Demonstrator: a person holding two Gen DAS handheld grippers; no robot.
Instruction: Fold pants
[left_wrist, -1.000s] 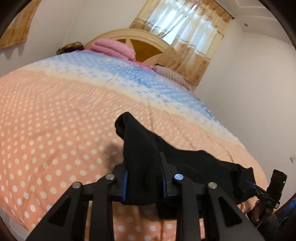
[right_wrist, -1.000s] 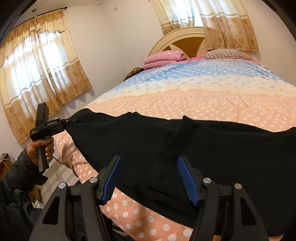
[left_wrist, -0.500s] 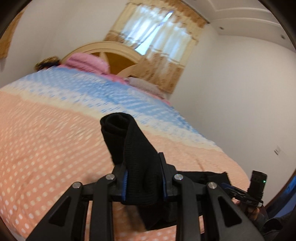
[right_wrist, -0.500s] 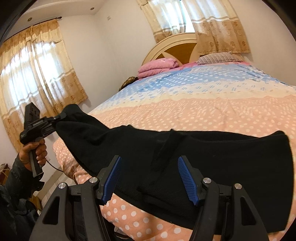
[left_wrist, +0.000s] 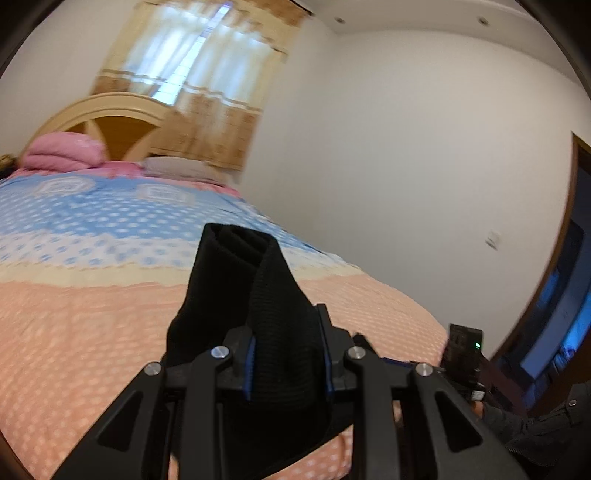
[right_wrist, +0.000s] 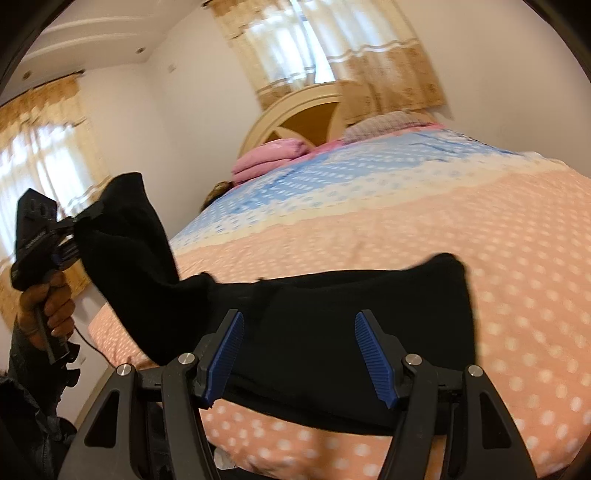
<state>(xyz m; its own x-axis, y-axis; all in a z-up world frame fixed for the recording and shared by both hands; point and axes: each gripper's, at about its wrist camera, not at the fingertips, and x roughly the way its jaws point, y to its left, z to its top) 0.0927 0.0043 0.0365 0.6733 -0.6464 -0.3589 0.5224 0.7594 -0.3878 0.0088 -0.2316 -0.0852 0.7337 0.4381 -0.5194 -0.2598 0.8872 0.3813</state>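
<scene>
Black pants (right_wrist: 332, 325) lie across the near edge of the bed (right_wrist: 517, 258). Their left end is lifted off the cover, pinched in my left gripper (right_wrist: 79, 221), which a hand holds up at the left. In the left wrist view the ribbed black cloth (left_wrist: 258, 295) stands up between the shut fingers of my left gripper (left_wrist: 288, 332). My right gripper (right_wrist: 299, 350) hangs over the middle of the pants with its blue pads (right_wrist: 373, 354) wide apart and bare. Its black housing (left_wrist: 463, 347) shows at the lower right of the left wrist view.
The spotted orange and blue bedcover (left_wrist: 74, 314) stretches back to pink folded bedding (right_wrist: 269, 158), a pillow (left_wrist: 173, 168) and a wooden headboard (right_wrist: 306, 114). A white wall and a dark doorway (left_wrist: 554, 332) stand to the right. Curtained windows (right_wrist: 33, 166) are on the left.
My left gripper has risen and swung towards the right with the pants end, lifting that leg off the bed. The right gripper has shifted a little, its jaws unchanged.
</scene>
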